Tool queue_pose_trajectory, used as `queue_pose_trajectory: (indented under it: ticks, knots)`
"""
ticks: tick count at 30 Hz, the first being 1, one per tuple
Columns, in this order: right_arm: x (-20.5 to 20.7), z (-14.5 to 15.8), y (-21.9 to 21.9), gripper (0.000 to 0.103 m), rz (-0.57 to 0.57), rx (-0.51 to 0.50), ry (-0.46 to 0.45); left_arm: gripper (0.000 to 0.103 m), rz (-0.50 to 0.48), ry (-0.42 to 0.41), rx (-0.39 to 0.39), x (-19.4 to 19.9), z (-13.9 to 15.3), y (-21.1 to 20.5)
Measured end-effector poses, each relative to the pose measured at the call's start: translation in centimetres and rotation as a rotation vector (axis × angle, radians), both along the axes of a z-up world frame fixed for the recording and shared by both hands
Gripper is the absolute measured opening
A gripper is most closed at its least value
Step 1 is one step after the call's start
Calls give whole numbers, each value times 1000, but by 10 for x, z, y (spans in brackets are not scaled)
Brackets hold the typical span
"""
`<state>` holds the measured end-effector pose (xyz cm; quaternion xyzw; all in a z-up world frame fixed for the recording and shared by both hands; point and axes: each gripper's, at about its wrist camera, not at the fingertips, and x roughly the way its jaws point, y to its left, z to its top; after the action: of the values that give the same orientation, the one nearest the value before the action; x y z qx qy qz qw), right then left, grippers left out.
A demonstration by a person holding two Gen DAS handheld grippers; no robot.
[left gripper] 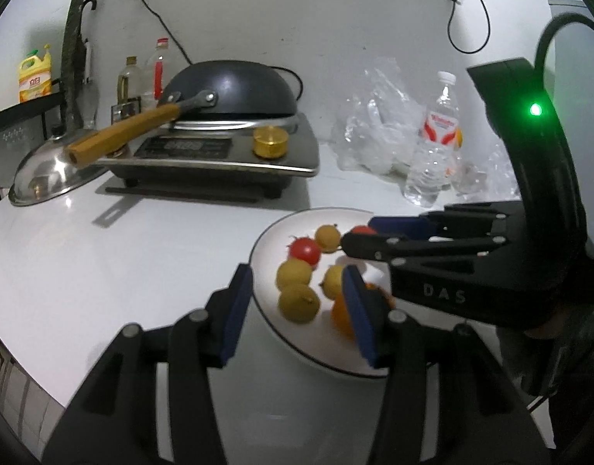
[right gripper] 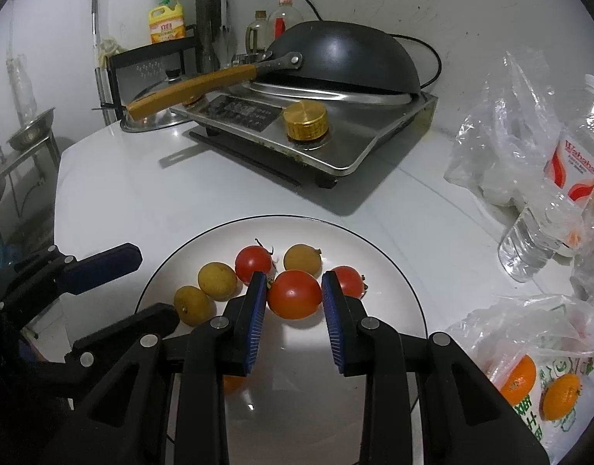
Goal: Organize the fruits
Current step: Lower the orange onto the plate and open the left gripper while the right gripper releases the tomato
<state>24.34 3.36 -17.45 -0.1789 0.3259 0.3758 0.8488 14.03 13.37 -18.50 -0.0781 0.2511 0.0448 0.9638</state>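
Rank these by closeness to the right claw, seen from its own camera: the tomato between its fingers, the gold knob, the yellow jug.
1. Tomato, between the right claw fingers, on the plate.
2. Gold knob, on the cooker beyond.
3. Yellow jug, on the far rack, upper left.

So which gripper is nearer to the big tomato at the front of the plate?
Right. The right gripper is closed around the big tomato, pads on both sides. The left gripper stands at the plate's left edge, beside the yellow fruits.
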Motion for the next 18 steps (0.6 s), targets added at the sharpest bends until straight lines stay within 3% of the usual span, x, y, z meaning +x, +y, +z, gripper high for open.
queue_pose_trajectory:
  ticks: [18]
  knots:
    - [4, -6, 10, 31, -14, -24, 19, 50, 24, 14, -24, 3, -7, 13]
